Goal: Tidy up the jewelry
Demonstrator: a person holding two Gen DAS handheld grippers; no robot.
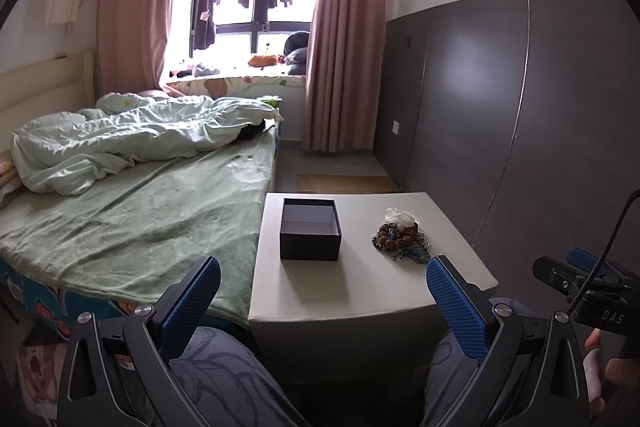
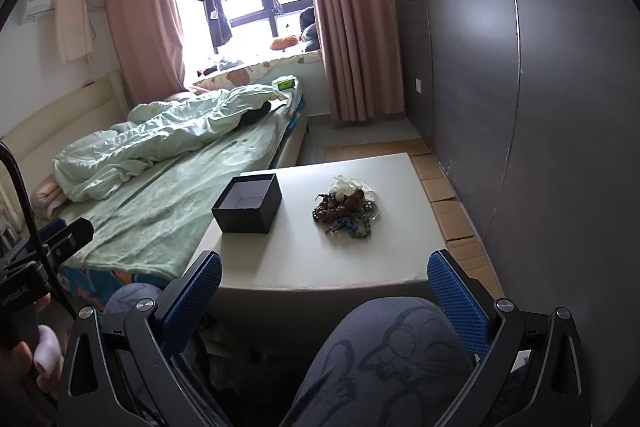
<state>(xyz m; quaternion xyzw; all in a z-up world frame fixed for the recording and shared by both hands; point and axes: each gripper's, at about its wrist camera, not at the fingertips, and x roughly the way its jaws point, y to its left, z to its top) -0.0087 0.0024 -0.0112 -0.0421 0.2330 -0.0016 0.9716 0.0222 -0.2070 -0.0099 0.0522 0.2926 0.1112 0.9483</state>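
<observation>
A heap of jewelry (image 1: 400, 233), brown bead bracelets, a bluish piece and a clear bag, lies on the right of a small white table (image 1: 360, 291). An open, empty black box (image 1: 310, 229) stands to its left. My left gripper (image 1: 324, 269) is open and empty, held back over the table's near edge. In the right wrist view the jewelry heap (image 2: 347, 211) and the black box (image 2: 248, 205) sit on the table (image 2: 320, 263). My right gripper (image 2: 324, 269) is open and empty, also short of the table.
A bed (image 1: 132, 215) with a green sheet and crumpled quilt adjoins the table's left side. A dark wall panel (image 1: 520, 127) runs along the right. Cardboard sheets (image 2: 448, 195) lie on the floor. My knees (image 2: 392, 355) are below the grippers.
</observation>
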